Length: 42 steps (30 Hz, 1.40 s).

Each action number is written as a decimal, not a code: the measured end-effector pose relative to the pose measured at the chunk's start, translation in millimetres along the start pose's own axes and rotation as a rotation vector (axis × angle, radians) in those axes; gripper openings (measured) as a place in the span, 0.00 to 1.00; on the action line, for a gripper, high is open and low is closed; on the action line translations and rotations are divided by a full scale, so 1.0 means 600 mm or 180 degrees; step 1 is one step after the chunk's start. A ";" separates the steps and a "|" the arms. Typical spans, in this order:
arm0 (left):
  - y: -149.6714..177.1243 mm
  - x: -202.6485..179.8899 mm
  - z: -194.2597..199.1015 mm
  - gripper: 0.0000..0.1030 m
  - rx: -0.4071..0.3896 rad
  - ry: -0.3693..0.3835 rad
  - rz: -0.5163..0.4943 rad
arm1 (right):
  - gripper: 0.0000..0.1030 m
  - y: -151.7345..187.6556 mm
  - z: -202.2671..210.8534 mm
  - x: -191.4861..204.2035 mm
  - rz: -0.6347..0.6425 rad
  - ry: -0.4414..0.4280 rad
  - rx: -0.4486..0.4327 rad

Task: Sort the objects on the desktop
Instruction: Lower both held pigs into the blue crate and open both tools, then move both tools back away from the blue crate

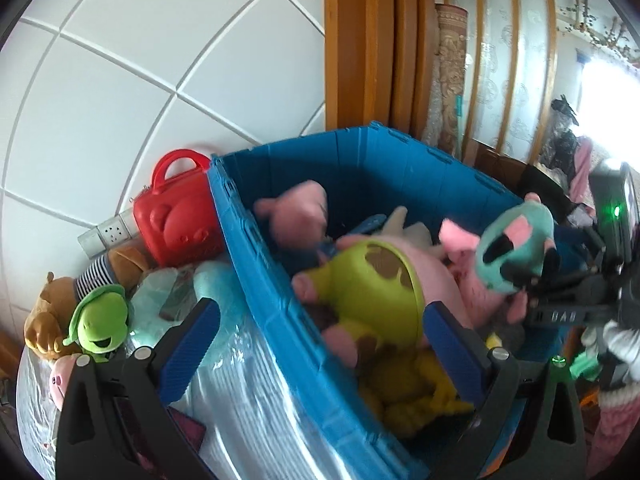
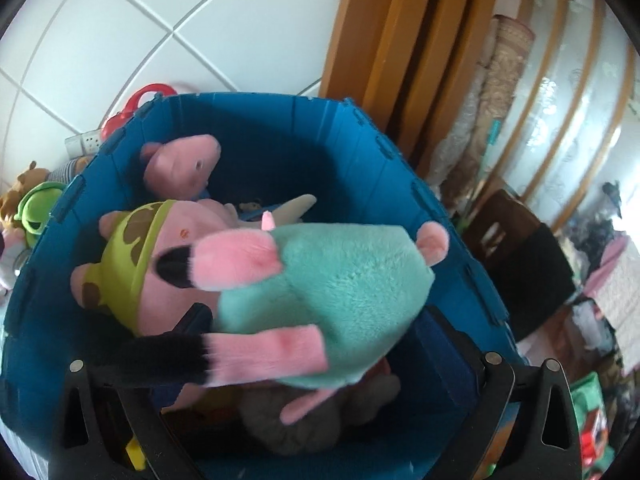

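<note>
Two grippers spread wide over blue crate (image 1: 256, 280). Left gripper (image 1: 320, 344) straddles the crate's left wall, empty. Right gripper (image 2: 316, 344): teal-dressed pig plush (image 2: 320, 292) lies across between its jaws, long axis left-right, unpinched, above the crate.

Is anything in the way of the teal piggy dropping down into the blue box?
No lid or wall blocks it. The teal plush pig sits between the open right gripper fingers, above the blue box. Below it lie only other toys, like the pink pig in green, so it would land on them.
</note>
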<state>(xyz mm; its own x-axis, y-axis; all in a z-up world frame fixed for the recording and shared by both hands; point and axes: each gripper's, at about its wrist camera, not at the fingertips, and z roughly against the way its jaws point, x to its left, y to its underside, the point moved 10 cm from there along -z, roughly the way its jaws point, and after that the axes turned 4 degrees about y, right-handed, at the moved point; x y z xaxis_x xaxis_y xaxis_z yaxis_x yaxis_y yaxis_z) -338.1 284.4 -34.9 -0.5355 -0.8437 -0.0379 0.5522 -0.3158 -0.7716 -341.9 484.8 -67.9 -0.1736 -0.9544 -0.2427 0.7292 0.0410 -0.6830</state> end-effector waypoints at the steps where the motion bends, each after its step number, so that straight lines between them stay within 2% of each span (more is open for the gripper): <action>1: 0.005 0.002 0.005 1.00 -0.0009 0.0000 -0.0017 | 1.00 0.002 0.012 0.002 -0.0016 0.0030 -0.0030; 6: 0.027 0.017 0.027 1.00 -0.0024 0.0006 0.0037 | 1.00 -0.011 0.080 0.011 -0.0014 0.0069 -0.0354; 9: 0.046 0.040 0.043 1.00 -0.0004 -0.0135 0.0129 | 1.00 -0.017 0.126 0.032 0.0012 0.0015 -0.0605; 11: 0.065 0.060 0.058 1.00 -0.0011 -0.0225 0.0201 | 1.00 -0.025 0.164 0.046 -0.0045 -0.0030 -0.0901; 15: 0.109 0.104 0.096 1.00 -0.0089 -0.0255 0.0388 | 1.00 -0.030 0.234 0.082 -0.0203 -0.0138 -0.1500; 16: 0.120 0.116 0.104 1.00 -0.0094 -0.0254 0.0452 | 1.00 -0.028 0.234 0.101 -0.0233 -0.0319 -0.1467; 19: 0.153 0.159 0.112 1.00 -0.0021 -0.0376 0.0603 | 1.00 -0.018 0.200 0.161 -0.0178 -0.0794 -0.1115; 22: 0.188 0.207 0.119 1.00 0.0092 -0.0524 0.0793 | 1.00 -0.024 0.189 0.190 -0.0157 -0.0842 -0.1112; 26: 0.219 0.239 0.130 1.00 0.0122 -0.0669 0.0911 | 1.00 -0.029 0.178 0.219 -0.0201 -0.1098 -0.1036; 30: 0.223 0.233 0.141 1.00 0.0088 -0.0714 0.0890 | 1.00 -0.016 0.178 0.244 -0.0054 -0.1085 -0.0989; 34: 0.229 0.227 0.166 1.00 0.0010 -0.0781 0.0879 | 1.00 0.012 0.213 0.276 0.0104 -0.1109 -0.1041; 38: 0.248 0.239 0.211 1.00 -0.0039 -0.0941 0.0891 | 1.00 0.038 0.252 0.310 0.0205 -0.1088 -0.1108; 42: 0.285 0.253 0.261 1.00 -0.0061 -0.0985 0.0925 | 1.00 0.069 0.288 0.339 0.0135 -0.1087 -0.1081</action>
<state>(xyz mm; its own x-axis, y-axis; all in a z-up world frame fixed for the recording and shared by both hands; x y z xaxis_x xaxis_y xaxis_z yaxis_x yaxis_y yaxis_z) -225.2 34.4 -73.1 -0.1407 -0.9879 -0.0655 0.6383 -0.0399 -0.7687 -232.6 241.6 -26.6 0.1204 -0.9900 -0.0739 0.4637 0.1219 -0.8776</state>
